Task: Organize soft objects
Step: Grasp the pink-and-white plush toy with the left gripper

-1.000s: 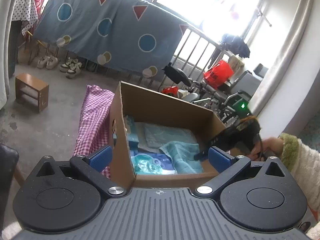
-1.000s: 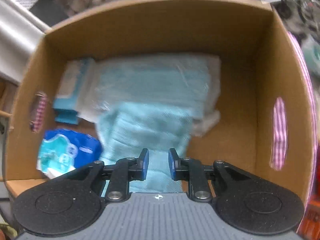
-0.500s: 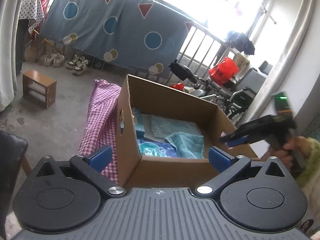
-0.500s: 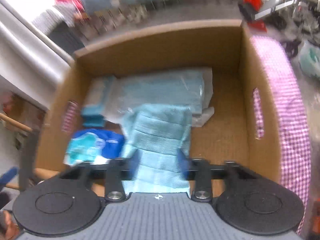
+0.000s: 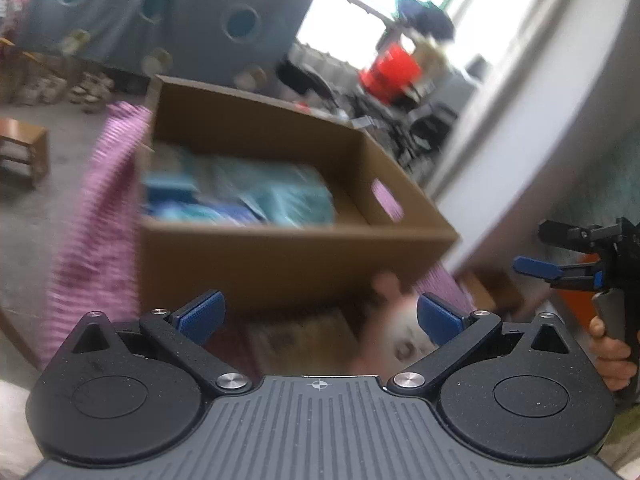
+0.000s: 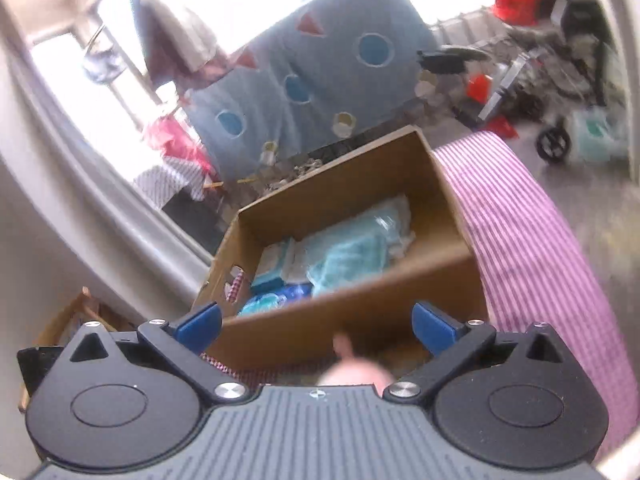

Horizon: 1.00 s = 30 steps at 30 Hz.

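Left wrist view, items by descending size.

1. Tabletop (image 5: 84,232), under a pink checked cloth. Carries the box and, nearer the cameras, a plush toy.

2. Cardboard box (image 5: 288,260), open top, hand-holes in the end walls. Stands ahead of both tools. Contents: folded teal towel (image 5: 292,196) toward the middle, a clear-wrapped pale blue pack (image 6: 394,216) behind it against the far wall, a blue printed packet (image 6: 276,300) in the near corner. Outlines smeared by motion blur.

3. Plush toy (image 5: 400,340), pale pink and white, blurred. Lies outside the box, just in front of its near wall. In the left wrist view it sits low and right of centre, partly behind the right-hand pad. In the right wrist view a pink blob (image 6: 352,372) shows at the bottom centre, close under the tool. Long axis cannot be told; one narrow part points up toward the box wall.

4. Left hand-held gripper (image 5: 318,316): released, pads wide apart, nothing between them.

5. Right hand-held gripper (image 6: 316,322): released, pads wide apart, empty. Also visible at the right edge of the left wrist view, held beside the left tool.

Judgement: the toy looks like the next soft object for boxing. It lies toward the right side, near both tools, perhaps centred better for the right one. Either would have to drop down to reach it.
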Tool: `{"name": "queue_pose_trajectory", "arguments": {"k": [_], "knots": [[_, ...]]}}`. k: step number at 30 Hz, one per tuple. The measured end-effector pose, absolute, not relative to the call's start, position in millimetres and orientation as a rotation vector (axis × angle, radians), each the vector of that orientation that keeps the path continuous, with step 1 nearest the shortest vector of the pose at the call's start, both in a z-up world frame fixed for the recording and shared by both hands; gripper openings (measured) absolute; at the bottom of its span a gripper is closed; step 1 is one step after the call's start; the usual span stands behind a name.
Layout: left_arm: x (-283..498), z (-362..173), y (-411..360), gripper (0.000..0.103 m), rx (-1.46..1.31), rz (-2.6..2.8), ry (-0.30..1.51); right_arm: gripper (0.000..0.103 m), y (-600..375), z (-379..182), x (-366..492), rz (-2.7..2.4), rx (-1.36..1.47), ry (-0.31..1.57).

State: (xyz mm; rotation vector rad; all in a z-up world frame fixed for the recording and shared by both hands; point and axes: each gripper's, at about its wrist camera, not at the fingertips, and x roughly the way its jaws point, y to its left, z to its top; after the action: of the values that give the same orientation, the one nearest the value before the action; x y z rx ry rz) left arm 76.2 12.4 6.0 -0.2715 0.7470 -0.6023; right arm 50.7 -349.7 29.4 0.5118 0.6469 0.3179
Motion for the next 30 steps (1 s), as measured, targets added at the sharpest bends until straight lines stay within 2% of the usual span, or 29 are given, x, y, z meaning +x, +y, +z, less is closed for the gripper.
{"name": "queue_pose_trajectory", "arguments": {"k": [7,22,26,28,30], "knots": [[71,-24,-50,0.103,-0.127,-0.771,0.863,0.103,-368,-28,38,0.280,0.729,0.670],[86,-53,-108,0.103,0.003,-0.816,0.894,0.100,-346,-65,62,0.293,0.621,0.769],[90,-59,-120,0.101,0.039,-0.819,0.905,0.091,-344,-71,67,0.302,0.601,0.792],[89,-60,-122,0.098,0.054,-0.822,0.897,0.079,-343,-72,68,0.305,0.590,0.798],[88,-61,-123,0.095,0.058,-0.818,0.895,0.073,-343,-73,68,0.308,0.583,0.801]]}}
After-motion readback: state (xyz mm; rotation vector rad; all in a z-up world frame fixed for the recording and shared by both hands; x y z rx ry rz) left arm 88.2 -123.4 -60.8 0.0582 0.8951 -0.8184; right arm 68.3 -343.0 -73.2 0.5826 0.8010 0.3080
